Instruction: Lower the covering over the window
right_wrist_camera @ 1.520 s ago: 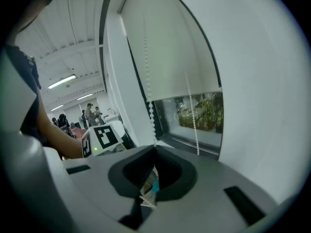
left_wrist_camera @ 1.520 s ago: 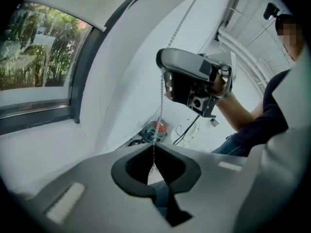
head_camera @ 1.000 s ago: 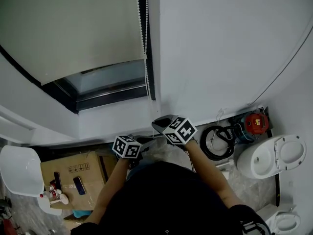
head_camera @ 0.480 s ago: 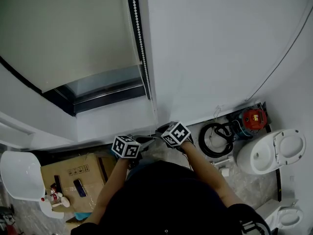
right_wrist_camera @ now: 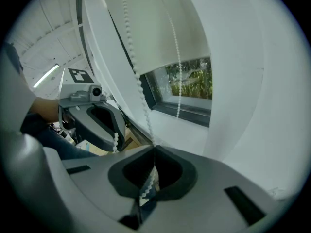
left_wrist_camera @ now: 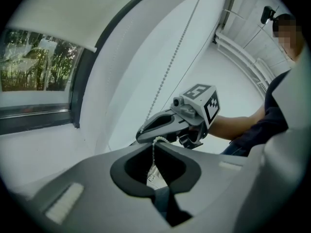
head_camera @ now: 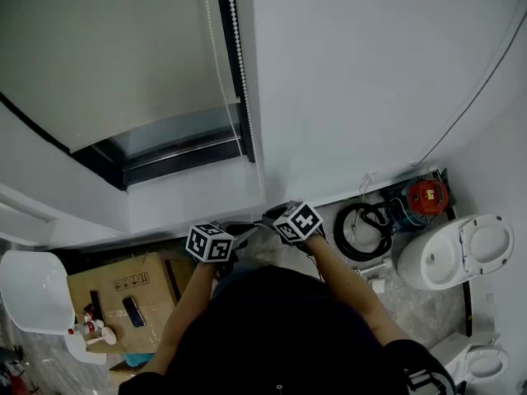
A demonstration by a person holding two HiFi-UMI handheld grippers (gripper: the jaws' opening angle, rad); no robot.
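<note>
A pale roller blind (head_camera: 123, 48) covers most of the window; a strip of glass (head_camera: 177, 134) shows below its lower edge. The white bead chain (head_camera: 232, 56) hangs along the window's right frame. My left gripper (head_camera: 244, 232) is shut on one strand of the chain (left_wrist_camera: 154, 141), low by the wall. My right gripper (head_camera: 268, 215) sits just beside it and slightly higher, shut on the other strand (right_wrist_camera: 154, 147). In the left gripper view the right gripper (left_wrist_camera: 167, 125) lies straight ahead, and in the right gripper view the left gripper (right_wrist_camera: 99, 118) has beads dangling from it.
A cardboard box (head_camera: 123, 290) and small bottles (head_camera: 86, 327) lie on the floor at left, beside a white basin (head_camera: 29, 290). At right are a black hose coil (head_camera: 366, 233), a red tool (head_camera: 428, 196) and a toilet (head_camera: 457, 257).
My right gripper has come down with the chain and now sits close beside the left gripper. The left gripper has stayed put.
</note>
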